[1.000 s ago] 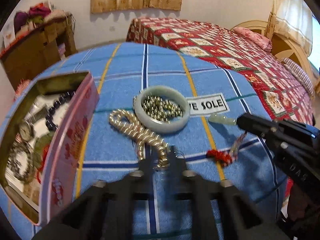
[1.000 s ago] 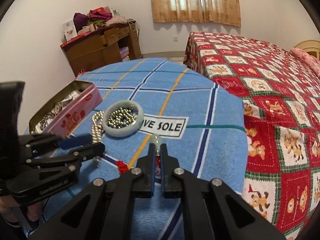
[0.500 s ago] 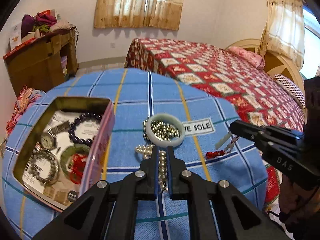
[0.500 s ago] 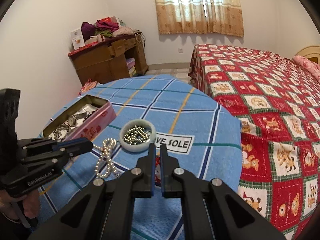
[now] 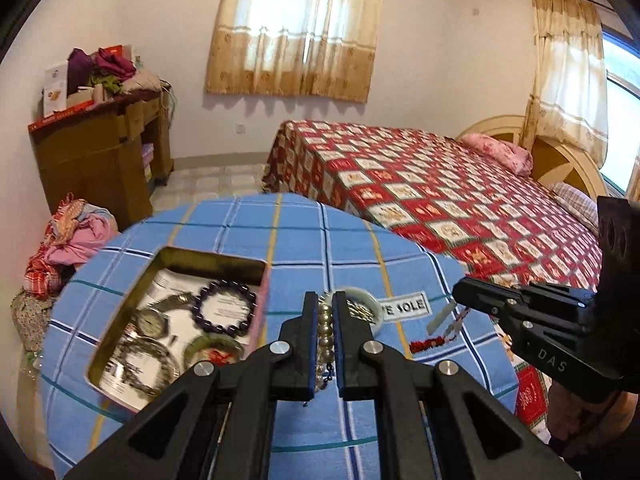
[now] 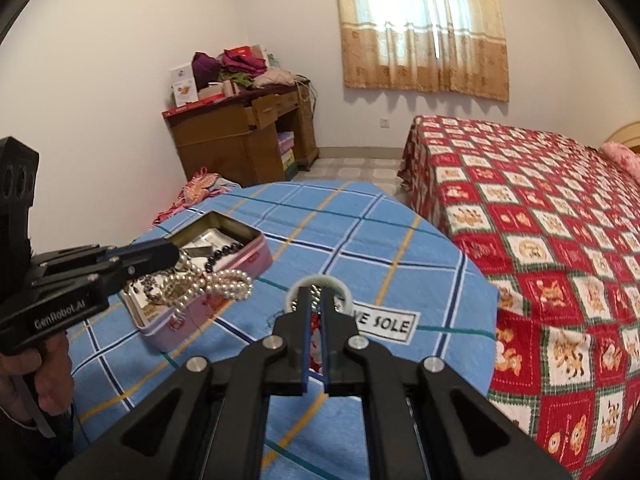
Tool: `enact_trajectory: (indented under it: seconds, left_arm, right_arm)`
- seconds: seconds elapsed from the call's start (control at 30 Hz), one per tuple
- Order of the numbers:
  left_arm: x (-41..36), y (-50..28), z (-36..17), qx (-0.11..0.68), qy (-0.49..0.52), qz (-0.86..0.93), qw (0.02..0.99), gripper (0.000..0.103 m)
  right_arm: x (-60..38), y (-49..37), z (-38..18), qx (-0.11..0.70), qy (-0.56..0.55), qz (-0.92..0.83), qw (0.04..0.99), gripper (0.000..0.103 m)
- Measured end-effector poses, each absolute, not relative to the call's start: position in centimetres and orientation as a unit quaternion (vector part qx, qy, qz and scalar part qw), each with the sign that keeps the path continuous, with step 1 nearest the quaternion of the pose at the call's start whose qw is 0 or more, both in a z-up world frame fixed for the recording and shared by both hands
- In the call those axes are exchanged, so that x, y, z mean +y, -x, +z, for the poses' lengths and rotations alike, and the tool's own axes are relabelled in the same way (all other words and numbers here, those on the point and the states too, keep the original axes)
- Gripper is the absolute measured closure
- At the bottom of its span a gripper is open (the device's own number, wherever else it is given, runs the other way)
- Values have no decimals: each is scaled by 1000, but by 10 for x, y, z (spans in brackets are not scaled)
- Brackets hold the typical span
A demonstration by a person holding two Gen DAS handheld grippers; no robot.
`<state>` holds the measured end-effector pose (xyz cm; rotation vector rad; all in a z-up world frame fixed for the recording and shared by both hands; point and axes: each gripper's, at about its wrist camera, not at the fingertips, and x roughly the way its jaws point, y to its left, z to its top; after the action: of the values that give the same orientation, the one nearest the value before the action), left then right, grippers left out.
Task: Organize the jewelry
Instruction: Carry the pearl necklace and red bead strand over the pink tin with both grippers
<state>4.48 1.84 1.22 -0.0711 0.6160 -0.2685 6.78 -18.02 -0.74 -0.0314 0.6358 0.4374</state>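
Observation:
My left gripper (image 5: 323, 308) is shut on a pearl necklace (image 5: 325, 334) and holds it in the air; in the right wrist view the necklace (image 6: 208, 286) dangles over the near end of the pink tin box (image 6: 224, 264). My right gripper (image 6: 316, 300) is shut on a jade pendant with a red cord; in the left wrist view the pendant (image 5: 440, 318) hangs from it above the cloth. A pale jade bangle (image 6: 320, 285) with small metal beads inside lies on the blue checked tablecloth (image 6: 380, 240).
The open tin (image 5: 120, 334) holds a watch (image 5: 150, 324), a dark bead bracelet (image 5: 224, 307) and other bracelets. A "SOLE" label (image 5: 404, 307) is on the cloth. A red-quilted bed (image 5: 440, 200) stands right, a wooden desk (image 5: 96, 152) at the back left.
Both grippers have risen well above the table. The left one has lifted the pearl necklace off the cloth and the right one has lifted the jade pendant; the table looks smaller now.

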Motion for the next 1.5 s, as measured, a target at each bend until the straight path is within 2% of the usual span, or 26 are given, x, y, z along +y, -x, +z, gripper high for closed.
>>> enact_trajectory:
  seconds: [0.63,1.5]
  left_arm:
    - [79,-47,17,295,67,-68,951,98]
    - [106,-56,-1,308,77,-33,948,98]
  right_arm:
    - [-114,-84,13,283,48,278,917,98]
    - [-65,-96,10,284,68,318,902,98]
